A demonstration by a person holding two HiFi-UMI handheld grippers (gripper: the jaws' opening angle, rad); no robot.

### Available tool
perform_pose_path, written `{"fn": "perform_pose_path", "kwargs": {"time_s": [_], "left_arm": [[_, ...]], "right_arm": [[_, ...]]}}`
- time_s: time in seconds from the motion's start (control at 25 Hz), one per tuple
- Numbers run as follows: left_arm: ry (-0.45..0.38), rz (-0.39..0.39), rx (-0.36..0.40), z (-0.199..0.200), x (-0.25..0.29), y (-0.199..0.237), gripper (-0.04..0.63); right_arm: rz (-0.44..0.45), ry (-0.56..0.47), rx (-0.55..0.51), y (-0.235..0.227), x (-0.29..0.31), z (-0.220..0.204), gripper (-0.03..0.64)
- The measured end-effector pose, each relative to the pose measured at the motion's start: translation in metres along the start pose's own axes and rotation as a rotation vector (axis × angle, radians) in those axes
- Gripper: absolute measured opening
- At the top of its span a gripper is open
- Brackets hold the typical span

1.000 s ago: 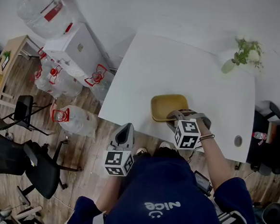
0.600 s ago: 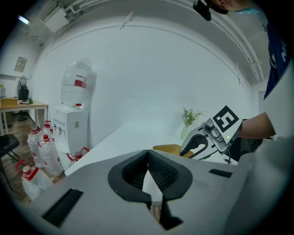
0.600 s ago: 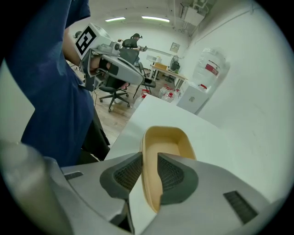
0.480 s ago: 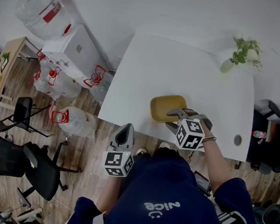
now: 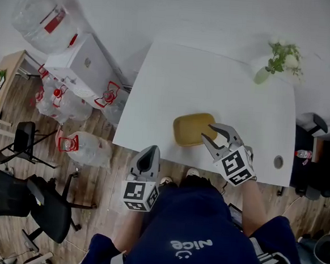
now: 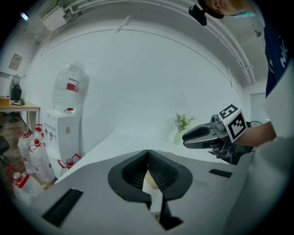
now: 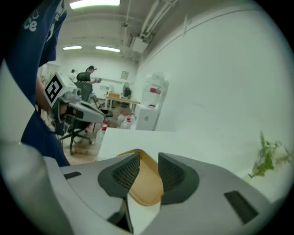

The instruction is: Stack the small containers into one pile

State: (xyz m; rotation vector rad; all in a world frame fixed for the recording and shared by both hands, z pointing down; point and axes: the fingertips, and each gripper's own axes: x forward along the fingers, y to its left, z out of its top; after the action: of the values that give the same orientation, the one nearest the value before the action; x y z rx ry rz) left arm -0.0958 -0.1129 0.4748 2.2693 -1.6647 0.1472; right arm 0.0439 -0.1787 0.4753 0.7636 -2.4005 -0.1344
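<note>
Yellow container (image 5: 192, 128): shallow, w/ rounded corners; set on the white tabletop (image 5: 231, 82) close to the near edge, abt midway along it. Whether more than one is nested in it can't be told.
Right gripper (image 5: 208, 132): released; jaws have just been opening and are now apart. The container (image 7: 144, 183) is seen thru the gap in the right gripper view, but no pad is pressed on it. Gripper is held at the container's right end, by the near edge.
Left gripper (image 5: 150, 150): clenched, pads met tip to tip (image 6: 148, 153), nothing gripped btwn them. It is held off the tabletop, outside the near edge, toward the near left corner.
Else on tabletop: a small plant (image 5: 277, 59) at the far right corner, well apart from the container.
Done, as judged: only one yellow pile is seen and no loose container is found elsewhere on the tabletop; w/ the right gripper let go beside it, the last piece is prob. placed already.
Left, as judged: little or nothing. At most the pile's seating to be checked and both grippers drawn clear.
</note>
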Motion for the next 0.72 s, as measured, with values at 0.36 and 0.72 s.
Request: {"fn": "perform_pose_path", "kwargs": {"time_s": [0.36,0.72], "left_arm": [[-0.069,-0.091,0.045,0.03,0.008,-0.024,0.018],[-0.055,-0.145,0.041,0.024,0.012,-0.04,0.018]], "right_arm": [[-0.275,-0.072,0.254,-0.023,-0.051,-0.027,0.129],[-0.462,-0.097,0.434,-0.019,-0.085,-0.06,0.13]]}}
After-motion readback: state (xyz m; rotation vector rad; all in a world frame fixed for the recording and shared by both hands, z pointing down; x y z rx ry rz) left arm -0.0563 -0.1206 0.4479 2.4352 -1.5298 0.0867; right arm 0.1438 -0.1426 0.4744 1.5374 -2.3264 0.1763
